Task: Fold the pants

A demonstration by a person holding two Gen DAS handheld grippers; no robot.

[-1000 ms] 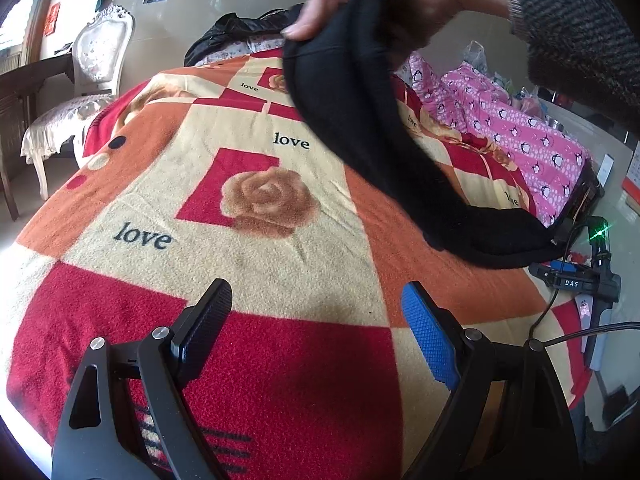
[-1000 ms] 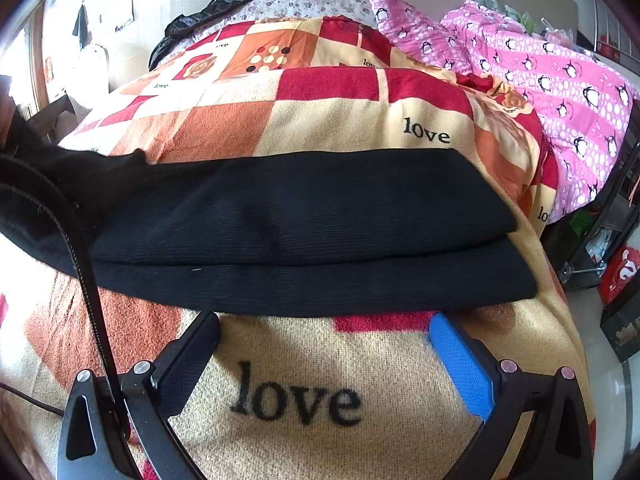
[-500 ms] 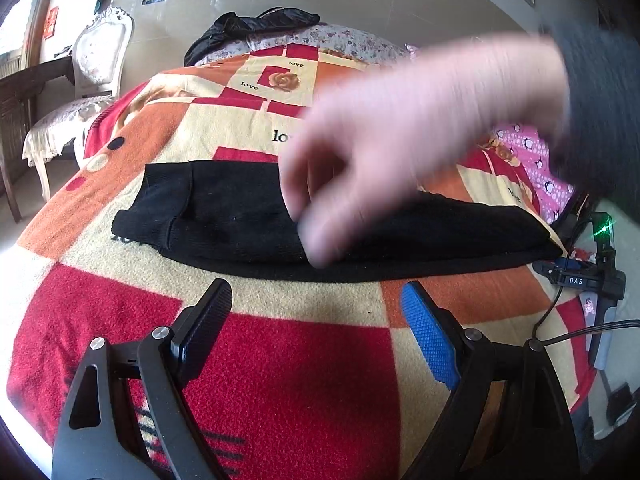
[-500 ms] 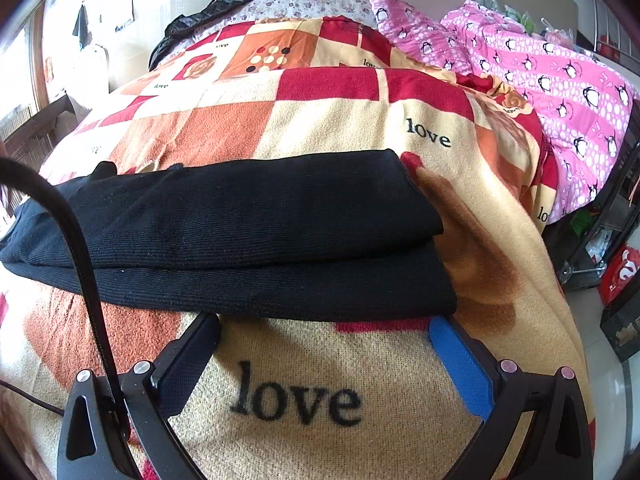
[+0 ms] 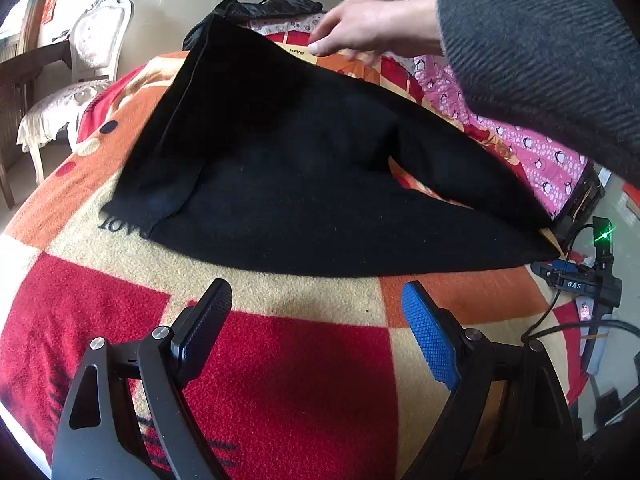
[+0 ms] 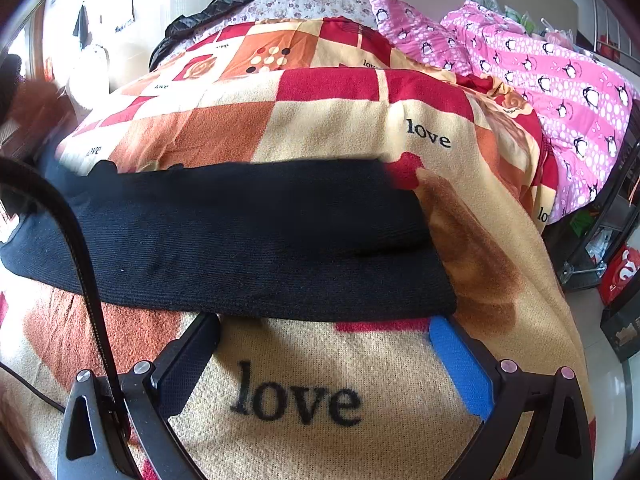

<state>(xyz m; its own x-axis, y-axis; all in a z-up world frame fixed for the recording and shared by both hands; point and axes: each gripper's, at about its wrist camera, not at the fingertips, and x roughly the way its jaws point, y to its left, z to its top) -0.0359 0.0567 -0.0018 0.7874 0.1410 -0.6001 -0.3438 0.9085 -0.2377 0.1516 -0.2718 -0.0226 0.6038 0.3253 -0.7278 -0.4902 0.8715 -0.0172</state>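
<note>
Black knit pants (image 5: 304, 184) lie spread on the checked "love" blanket (image 5: 280, 380), waist to the left, two legs splayed toward the right. A bare hand (image 5: 360, 32) hovers above their far edge. My left gripper (image 5: 316, 312) is open and empty, resting on the blanket just short of the pants' near edge. In the right wrist view the pants (image 6: 240, 240) lie as a band across the blanket (image 6: 320, 380). My right gripper (image 6: 324, 340) is open and empty, its fingertips at the leg ends' near edge.
A pink penguin quilt (image 6: 540, 80) lies at the right side of the bed. A black garment (image 6: 200, 16) lies at the head. A white chair (image 5: 76, 76) stands left of the bed. Cables and a device with a green light (image 5: 600, 240) sit at the right edge.
The bare hand pulled the pants apart: the upper leg swung away from the lower one, and the waist end spread wider. The hand lifted toward the far side. Both grippers stayed still.
</note>
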